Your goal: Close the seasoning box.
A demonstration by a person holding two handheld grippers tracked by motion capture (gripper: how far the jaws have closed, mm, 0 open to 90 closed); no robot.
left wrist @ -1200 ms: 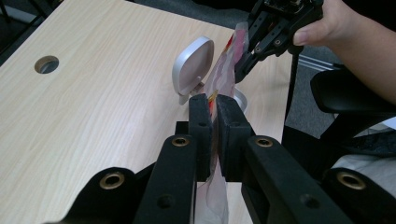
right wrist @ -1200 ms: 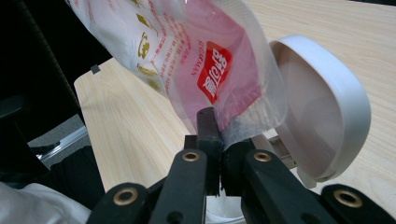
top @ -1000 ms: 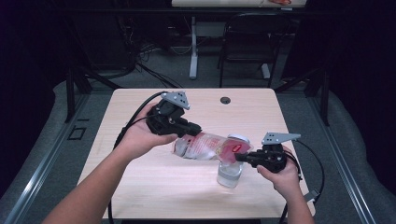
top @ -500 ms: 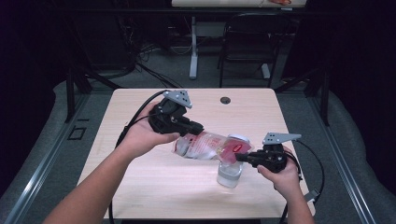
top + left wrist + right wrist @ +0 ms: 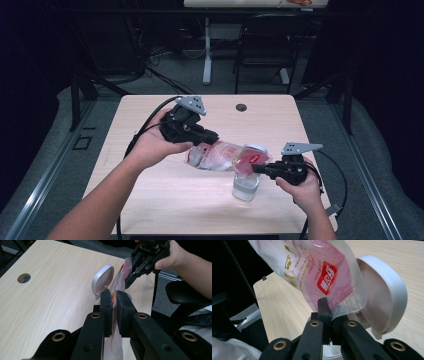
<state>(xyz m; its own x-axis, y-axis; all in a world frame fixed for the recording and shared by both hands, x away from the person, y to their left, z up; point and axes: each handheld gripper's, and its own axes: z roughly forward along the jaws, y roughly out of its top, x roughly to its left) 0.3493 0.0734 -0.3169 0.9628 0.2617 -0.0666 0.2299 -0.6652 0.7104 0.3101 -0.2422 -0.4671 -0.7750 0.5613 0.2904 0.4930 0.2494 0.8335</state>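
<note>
A clear plastic pouch with pink and red print hangs stretched between both grippers above the table. My left gripper is shut on the pouch's left end; in the left gripper view its jaws pinch the film. At the other end, my right gripper is shut on the corner near the red label, the jaws meeting on the film. Under that end stands a clear container with its white hinged lid swung open.
A round cable hole sits near the table's far edge. A dark chair and a table leg stand beyond it. Each gripper trails a black cable across or off the table. Bare wood lies left of the container.
</note>
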